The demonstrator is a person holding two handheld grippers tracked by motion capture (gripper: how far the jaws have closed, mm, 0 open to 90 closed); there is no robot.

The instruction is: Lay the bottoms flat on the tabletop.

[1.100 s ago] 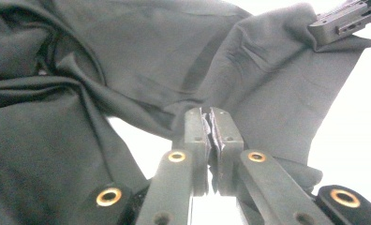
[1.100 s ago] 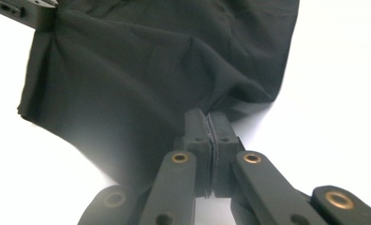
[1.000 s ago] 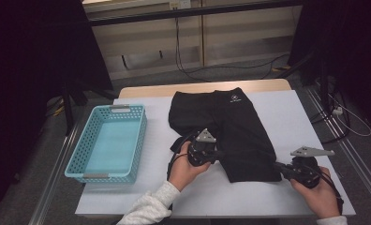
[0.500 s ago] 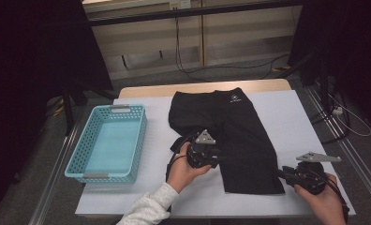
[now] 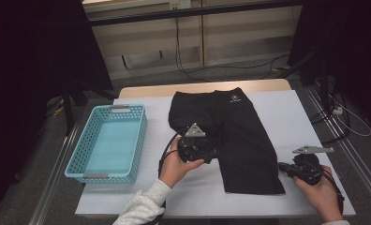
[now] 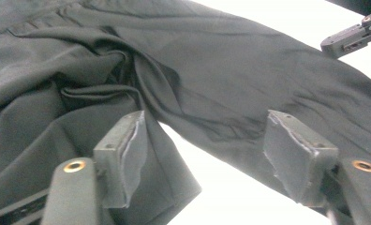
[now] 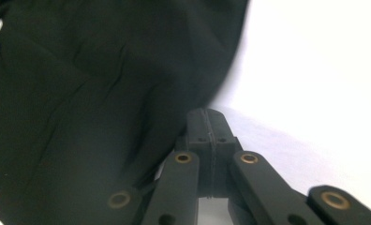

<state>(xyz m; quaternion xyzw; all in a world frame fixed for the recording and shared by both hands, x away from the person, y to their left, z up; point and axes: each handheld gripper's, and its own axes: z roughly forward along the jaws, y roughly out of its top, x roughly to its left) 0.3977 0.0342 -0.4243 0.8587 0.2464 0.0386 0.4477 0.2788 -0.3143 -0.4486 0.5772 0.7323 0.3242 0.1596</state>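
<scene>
Black shorts (image 5: 235, 136) lie flat on the white table, waistband at the far side and one leg reaching toward the near edge. My left gripper (image 5: 208, 152) hovers over the crotch folds; in the left gripper view the left gripper (image 6: 207, 136) has just been opening, its grey pads (image 6: 127, 140) stand wide apart and clear of the creased cloth (image 6: 211, 93) below them. My right gripper (image 5: 284, 167) rests by the leg's right edge. In the right gripper view the right gripper (image 7: 207, 115) is shut, its tip against the shorts (image 7: 104, 93), no cloth seen between the jaws.
A light blue plastic basket (image 5: 83, 143) stands at the table's left. Bare white table (image 5: 305, 117) stretches right of the shorts. The right gripper (image 6: 352, 33) shows far off in the left gripper view. Cables and dark floor lie beyond the far edge.
The left gripper's jaws have opened off the cloth. The shorts' near leg now lies stretched farther toward the near edge. The right hand has barely shifted.
</scene>
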